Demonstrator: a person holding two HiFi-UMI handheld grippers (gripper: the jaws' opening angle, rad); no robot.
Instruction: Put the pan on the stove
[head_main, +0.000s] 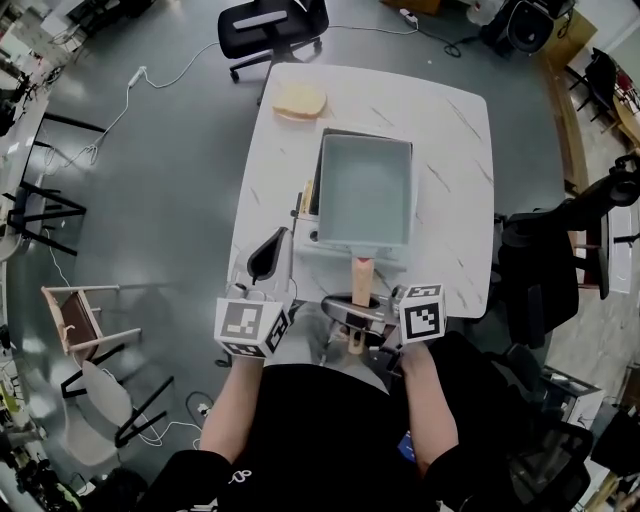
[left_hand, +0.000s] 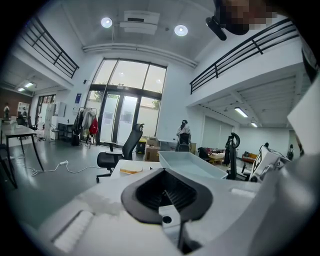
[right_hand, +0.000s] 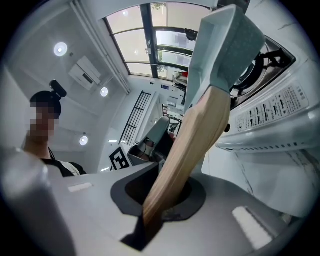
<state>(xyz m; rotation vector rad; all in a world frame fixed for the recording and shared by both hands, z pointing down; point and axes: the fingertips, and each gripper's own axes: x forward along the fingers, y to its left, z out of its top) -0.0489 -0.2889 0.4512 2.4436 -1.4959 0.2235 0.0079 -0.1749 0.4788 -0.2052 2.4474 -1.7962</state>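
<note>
- My left tool (head_main: 268, 250) hangs over the near left edge of the bench (head_main: 450, 130). Its jaws are together with nothing between them. The head view shows them as one dark closed tip, and the left gripper view confirms the gap is empty.
- Only the left gripper view looks level across the room. It shows a slice of bread (left_hand: 131, 170) at the far end of the bench, a black office chair (left_hand: 117, 155) on the floor behind it, and the side wall of the pan (left_hand: 187, 165).
- From above, the rectangular grey-blue pan sits squarely over the stove (head_main: 304, 235), hiding nearly all of it. Its wooden handle (head_main: 361, 275) points back toward me.
- Only the right gripper view gets beneath the pan. There I see its grey underside close over the burner (right_hand: 257, 62), with the stove's printed front panel below. I cannot tell whether the pan touches the burner.
- My right tool (head_main: 358, 305) is clamped on the near end of the wooden handle. In its own view the handle runs straight out from between the jaws.
</note>
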